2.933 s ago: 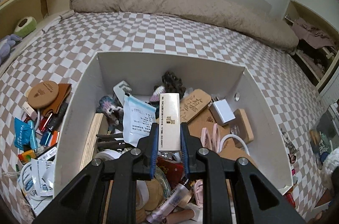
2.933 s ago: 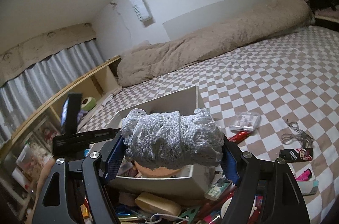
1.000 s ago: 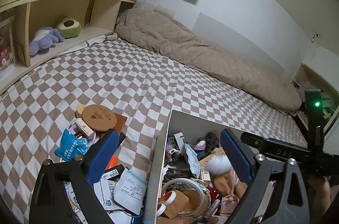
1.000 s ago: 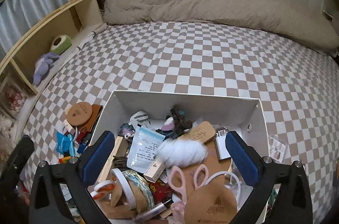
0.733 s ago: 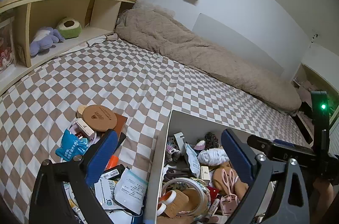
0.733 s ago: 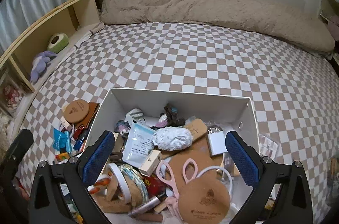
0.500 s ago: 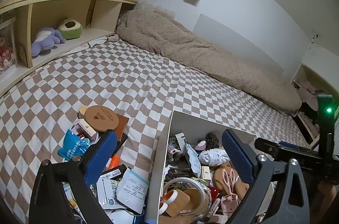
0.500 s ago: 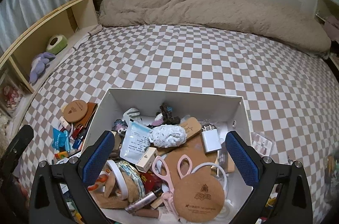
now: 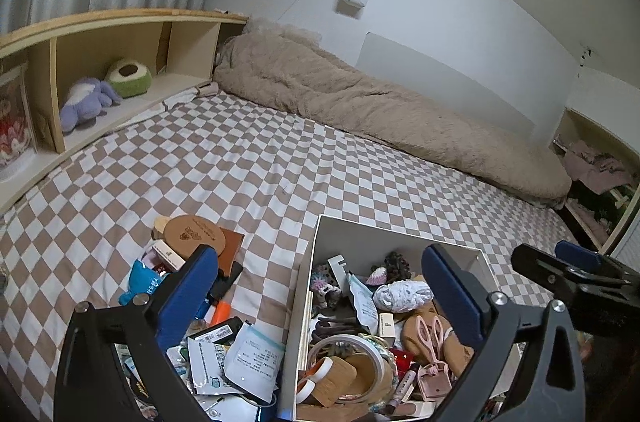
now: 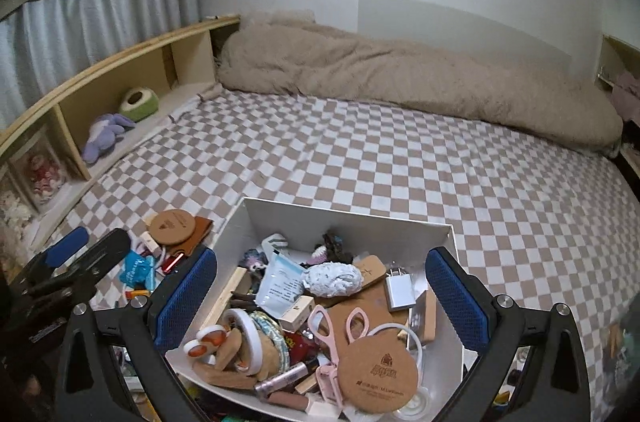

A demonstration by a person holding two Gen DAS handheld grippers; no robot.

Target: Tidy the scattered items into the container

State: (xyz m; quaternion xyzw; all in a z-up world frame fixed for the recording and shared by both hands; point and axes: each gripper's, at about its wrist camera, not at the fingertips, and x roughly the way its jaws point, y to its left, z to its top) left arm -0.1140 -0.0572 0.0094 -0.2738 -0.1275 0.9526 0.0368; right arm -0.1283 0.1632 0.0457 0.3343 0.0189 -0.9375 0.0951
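Note:
A white box (image 10: 344,218) full of small items stands on the checked bedspread; it also shows in the left wrist view (image 9: 360,234). A white knitted bundle (image 10: 332,278) lies inside on the pile, also seen in the left wrist view (image 9: 404,296). Loose items lie left of the box: a round cork coaster (image 9: 194,234), a blue packet (image 9: 142,282) and paper sachets (image 9: 248,354). My left gripper (image 9: 320,294) is open and empty, held above the box's left wall. My right gripper (image 10: 320,290) is open and empty, above the box.
A rolled beige blanket (image 9: 360,110) lies along the far wall. A wooden shelf (image 9: 80,62) with plush toys runs along the left. Pink scissors (image 10: 340,330) and tape rolls (image 10: 244,334) fill the box. More clutter lies right of the box (image 10: 616,338).
Both grippers opened and let go: the narrow box and the knitted bundle now lie in the white box. Both grippers have since drawn back and up; the views tilted toward the room.

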